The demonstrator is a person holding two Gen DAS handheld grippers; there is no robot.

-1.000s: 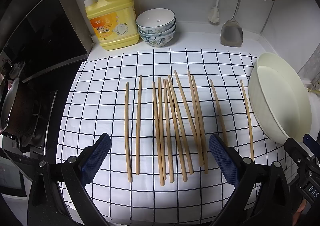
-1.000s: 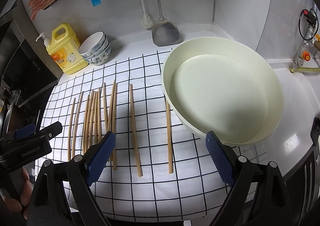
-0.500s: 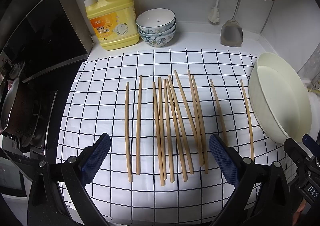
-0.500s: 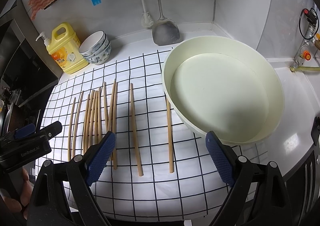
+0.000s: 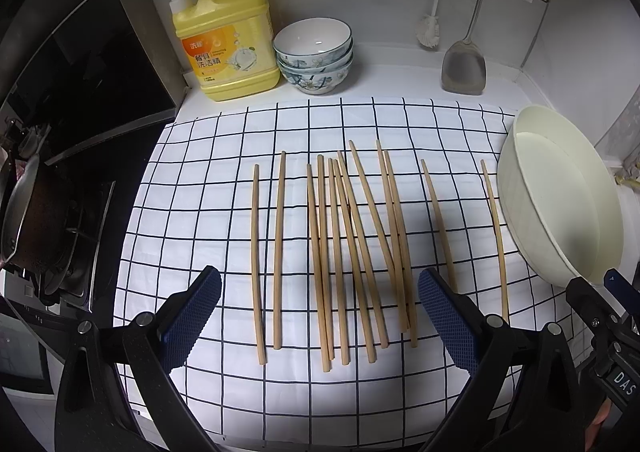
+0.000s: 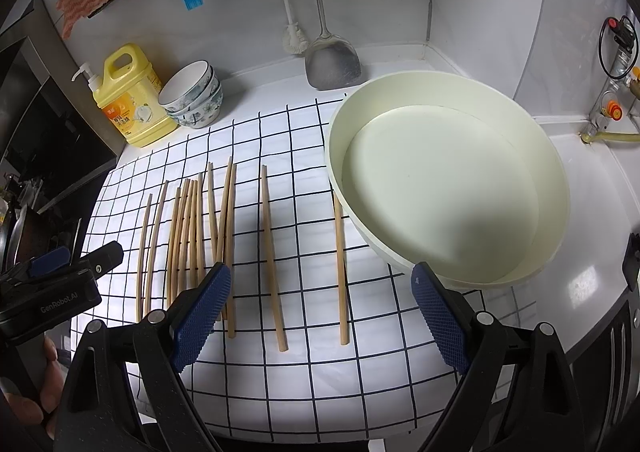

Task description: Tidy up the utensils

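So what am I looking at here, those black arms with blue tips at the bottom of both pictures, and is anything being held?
No robot: a person holds a two-finger gripper in each hand, each carrying a wide-angle camera looking along its fingers. One picture is from the left gripper, the other from the right gripper. The blue parts are rubber finger pads. Both grippers are open and hold nothing. On the checked cloth lie wooden chopsticks, beside a big cream basin. Behind stand a yellow soap bottle and stacked bowls.
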